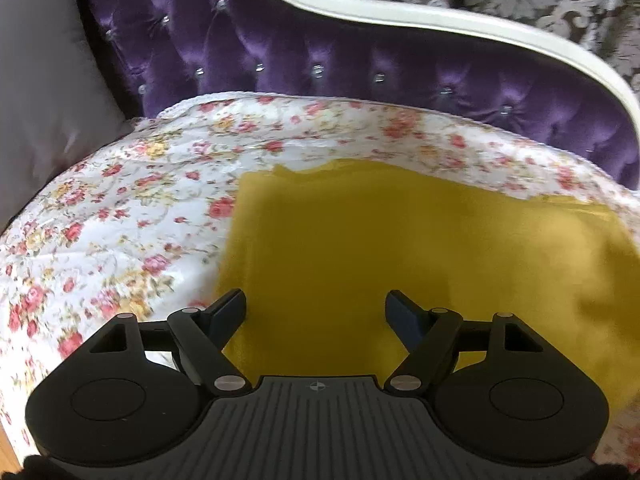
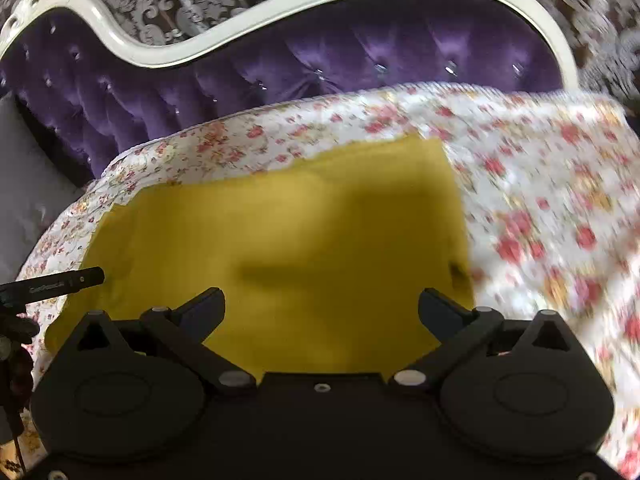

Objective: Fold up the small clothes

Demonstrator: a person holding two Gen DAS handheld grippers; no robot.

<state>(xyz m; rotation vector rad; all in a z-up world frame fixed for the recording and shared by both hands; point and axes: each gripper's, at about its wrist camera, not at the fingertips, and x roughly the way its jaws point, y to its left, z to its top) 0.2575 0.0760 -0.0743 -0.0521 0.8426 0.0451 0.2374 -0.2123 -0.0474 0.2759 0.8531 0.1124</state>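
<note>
A mustard-yellow cloth (image 1: 400,248) lies flat on a floral bedspread (image 1: 120,208). My left gripper (image 1: 316,306) is open and empty, hovering over the cloth's near left part, its left finger near the cloth's left edge. In the right wrist view the same cloth (image 2: 280,232) spreads across the middle. My right gripper (image 2: 322,306) is open and empty above the cloth's near edge, its right finger near the cloth's right edge. The tip of the left gripper (image 2: 80,278) shows at the far left, at the cloth's left edge.
A purple tufted headboard (image 1: 320,52) with a white curved frame (image 1: 480,28) stands behind the bedspread. A grey pillow (image 1: 44,80) leans at the left. The floral bedspread (image 2: 560,200) extends to the right of the cloth.
</note>
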